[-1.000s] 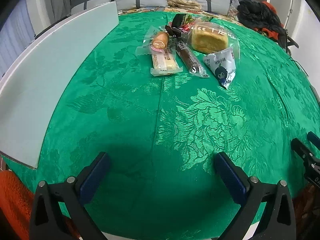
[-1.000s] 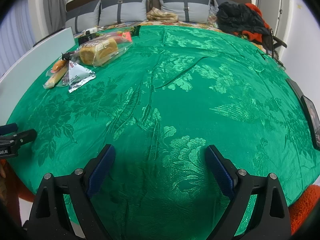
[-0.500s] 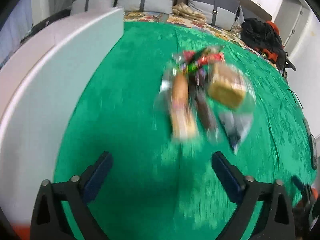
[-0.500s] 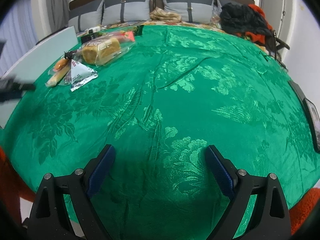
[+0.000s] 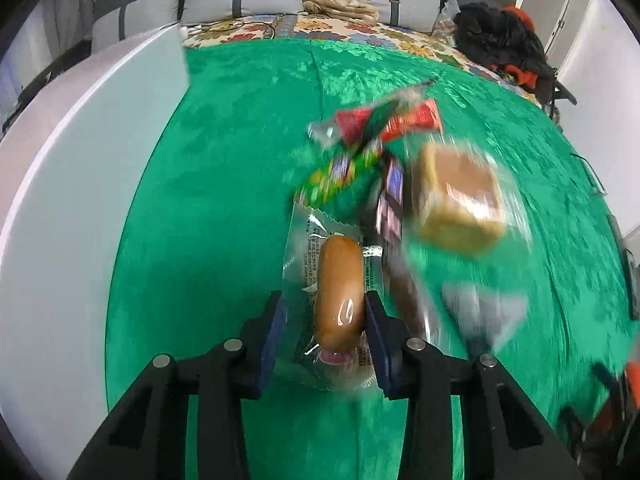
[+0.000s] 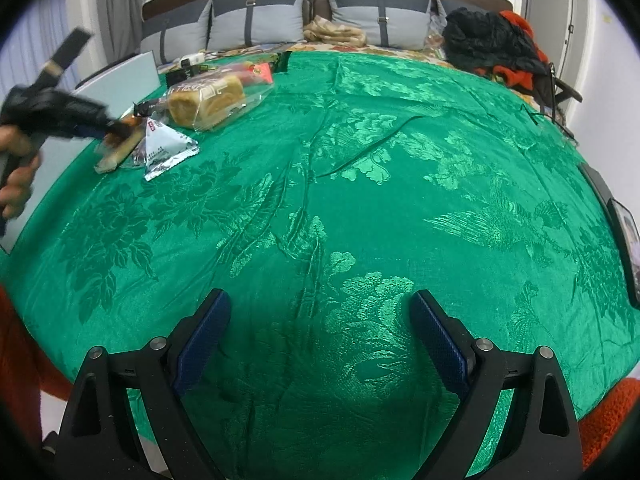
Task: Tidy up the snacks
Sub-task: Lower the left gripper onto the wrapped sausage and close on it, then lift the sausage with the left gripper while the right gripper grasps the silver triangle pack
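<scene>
Left claw (image 5: 324, 316) moved from bare cloth, now closing around wrapped sausage (image 5: 339, 292); right claw (image 6: 320, 320) unmoved, spread.

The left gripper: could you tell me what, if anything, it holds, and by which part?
The left gripper, jaws closing, straddles the wrapped sausage bun at its near end; a firm hold cannot be told. The right gripper holds nothing.

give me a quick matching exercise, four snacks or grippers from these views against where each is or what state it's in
Things:
1. wrapped sausage bun
2. bread loaf
3. triangular silver packet
4. right gripper

Places or states:
a. jaws wide, nothing between them
b. between the closing jaws of the left gripper
c. in a clear bag, farther back in the pile
d. nearest the middle of the green cloth

Pairs: 1-b, 2-c, 3-d, 4-a
</scene>
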Motion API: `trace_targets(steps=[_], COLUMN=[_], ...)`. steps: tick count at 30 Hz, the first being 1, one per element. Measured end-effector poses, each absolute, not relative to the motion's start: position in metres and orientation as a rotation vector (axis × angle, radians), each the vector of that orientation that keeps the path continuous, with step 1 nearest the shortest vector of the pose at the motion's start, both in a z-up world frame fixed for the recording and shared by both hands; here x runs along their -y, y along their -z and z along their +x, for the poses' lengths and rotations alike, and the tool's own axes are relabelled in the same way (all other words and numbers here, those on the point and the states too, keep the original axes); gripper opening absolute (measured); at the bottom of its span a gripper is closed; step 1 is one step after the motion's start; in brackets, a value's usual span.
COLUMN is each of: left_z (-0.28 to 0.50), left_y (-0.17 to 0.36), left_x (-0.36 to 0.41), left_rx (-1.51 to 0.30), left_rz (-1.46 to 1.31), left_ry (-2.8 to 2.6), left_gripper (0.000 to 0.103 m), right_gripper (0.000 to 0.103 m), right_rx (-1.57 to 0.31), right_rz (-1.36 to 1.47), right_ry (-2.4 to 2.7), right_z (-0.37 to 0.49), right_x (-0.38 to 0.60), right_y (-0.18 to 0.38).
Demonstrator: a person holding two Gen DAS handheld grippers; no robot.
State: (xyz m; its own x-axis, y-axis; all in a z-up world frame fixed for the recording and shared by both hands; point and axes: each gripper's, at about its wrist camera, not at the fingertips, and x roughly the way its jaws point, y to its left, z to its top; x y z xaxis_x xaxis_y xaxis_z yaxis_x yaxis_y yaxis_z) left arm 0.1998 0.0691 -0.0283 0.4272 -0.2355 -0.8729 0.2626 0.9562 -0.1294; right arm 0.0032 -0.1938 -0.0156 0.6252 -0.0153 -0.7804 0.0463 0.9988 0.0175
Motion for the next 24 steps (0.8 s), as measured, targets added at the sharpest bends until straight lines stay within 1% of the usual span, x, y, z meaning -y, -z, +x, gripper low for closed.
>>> trace_targets(steps=[6,7,8,10,11,14,16,17,18,21,23,24], left_z=[0.119,0.111,0.107,0.103,0.103,0.106,0.107,0.108,0.108,0.113,0.112,0.112], left_y=[0.040,0.041,0.042,0.044,0.045,0.050,0.050,0.050,0.048,0.049,0.048,0.048], left_x=[-0.110,-0.111,-0.110,-0.104,-0.101,-0.092,-0.088,-0.089,-0.090,-0.090,-0.090,-0.091], left_rx=[-1.109,-1.099,-1.089,-1.069,-1.064,-1.057,-1.059,-1.065,-1.064,-1.064,-1.055,-1.053], left_rz=[-0.002,0.007,0.020,0.068,0.088,0.146,0.154,0.146,0.134,0.129,0.125,0.115], left_ry=[0.273,0.277,0.282,0.272,0.265,0.251,0.254,0.258,0.259,0.253,0.257,0.258], left_gripper=[0.040,0.046,0.056,0.068,0.070,0.071,0.070,0.061,0.055,0.051,0.046,0.045], right_gripper=[0.094,0.094,0.094,0.093,0.093,0.093,0.091,0.090,0.090,0.090,0.089,0.076], right_rx=[-0.883,-0.881,-0.882,-0.908,-0.902,-0.797,-0.802,-0.818,-0.837,-0.953,-0.982,-1.000], right_rz=[0.038,0.039,0.038,0.043,0.062,0.101,0.058,0.030,0.011,-0.051,-0.091,-0.105], right_ry=[0.045,0.047,0.049,0.033,0.002,-0.149,-0.252,-0.299,-0.344,-0.459,-0.486,-0.506], right_z=[0.003,0.003,0.004,0.006,0.007,0.015,0.037,0.053,0.069,0.125,0.144,0.155], right_x=[0.192,0.192,0.191,0.191,0.189,0.177,0.162,0.153,0.144,0.113,0.098,0.089], right_y=[0.017,0.017,0.017,0.013,0.008,-0.024,-0.034,-0.038,-0.039,-0.030,-0.025,-0.023])
